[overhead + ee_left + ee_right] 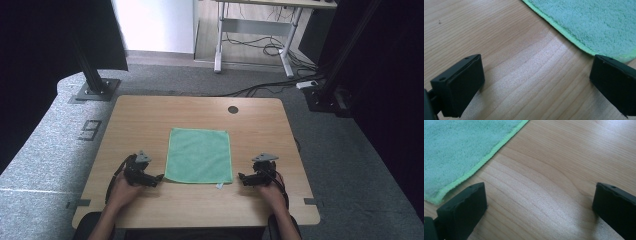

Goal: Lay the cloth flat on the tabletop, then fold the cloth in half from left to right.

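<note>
A green square cloth lies flat in the middle of the wooden table. My left gripper rests low by the cloth's near left corner, jaws wide apart, nothing between them. In the left gripper view the cloth runs across the upper right, its corner just behind the right jaw, and bare wood lies between the jaws of my left gripper. My right gripper sits by the cloth's near right corner, open and empty. In the right gripper view the cloth lies upper left, beyond my right gripper.
A small white tag pokes out at the cloth's near right corner. A dark round hole sits near the table's far edge. Black frame posts stand beyond the table's far corners, and a desk with cables stands behind on the grey floor.
</note>
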`<state>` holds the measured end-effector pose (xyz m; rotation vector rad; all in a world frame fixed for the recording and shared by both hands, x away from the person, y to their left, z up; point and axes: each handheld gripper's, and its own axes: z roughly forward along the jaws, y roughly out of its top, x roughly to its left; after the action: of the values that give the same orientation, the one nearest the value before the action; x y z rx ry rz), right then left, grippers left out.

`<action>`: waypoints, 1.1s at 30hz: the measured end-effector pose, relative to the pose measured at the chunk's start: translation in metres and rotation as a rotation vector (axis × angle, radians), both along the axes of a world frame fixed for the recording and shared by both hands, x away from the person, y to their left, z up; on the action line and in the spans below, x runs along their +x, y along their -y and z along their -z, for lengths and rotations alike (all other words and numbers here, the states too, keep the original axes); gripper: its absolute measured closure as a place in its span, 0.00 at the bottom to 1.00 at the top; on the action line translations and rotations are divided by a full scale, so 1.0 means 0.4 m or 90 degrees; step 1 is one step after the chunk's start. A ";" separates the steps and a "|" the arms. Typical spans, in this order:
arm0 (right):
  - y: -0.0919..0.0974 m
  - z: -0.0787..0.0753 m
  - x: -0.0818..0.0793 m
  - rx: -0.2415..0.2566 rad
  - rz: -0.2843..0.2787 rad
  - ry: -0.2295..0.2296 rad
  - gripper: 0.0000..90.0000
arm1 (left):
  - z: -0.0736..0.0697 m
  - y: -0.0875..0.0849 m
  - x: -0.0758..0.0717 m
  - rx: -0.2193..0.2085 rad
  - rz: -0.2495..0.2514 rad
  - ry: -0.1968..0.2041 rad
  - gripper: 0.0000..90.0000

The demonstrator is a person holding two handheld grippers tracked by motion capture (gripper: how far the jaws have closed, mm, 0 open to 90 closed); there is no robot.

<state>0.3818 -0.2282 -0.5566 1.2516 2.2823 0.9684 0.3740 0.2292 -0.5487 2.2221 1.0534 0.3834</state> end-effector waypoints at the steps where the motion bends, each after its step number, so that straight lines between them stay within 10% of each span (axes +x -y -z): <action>1: 0.000 0.000 0.000 0.000 0.001 0.000 0.00 | 0.000 0.000 0.000 0.000 0.000 0.000 0.00; 14: -0.009 -0.003 -0.001 -0.004 0.003 -0.006 0.00 | -0.014 -0.003 0.018 -0.005 0.007 -0.024 0.00; 25: -0.049 -0.025 -0.014 0.002 -0.008 -0.006 0.00 | -0.059 0.032 0.104 -0.022 -0.019 0.034 0.00; 33: -0.101 -0.027 -0.022 -0.004 -0.019 -0.004 0.00 | -0.015 0.072 0.118 0.042 -0.022 0.023 0.00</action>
<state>0.3731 -0.1878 -0.5459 1.2226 2.3127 0.9680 0.4211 0.2005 -0.5426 2.2492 1.0748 0.4777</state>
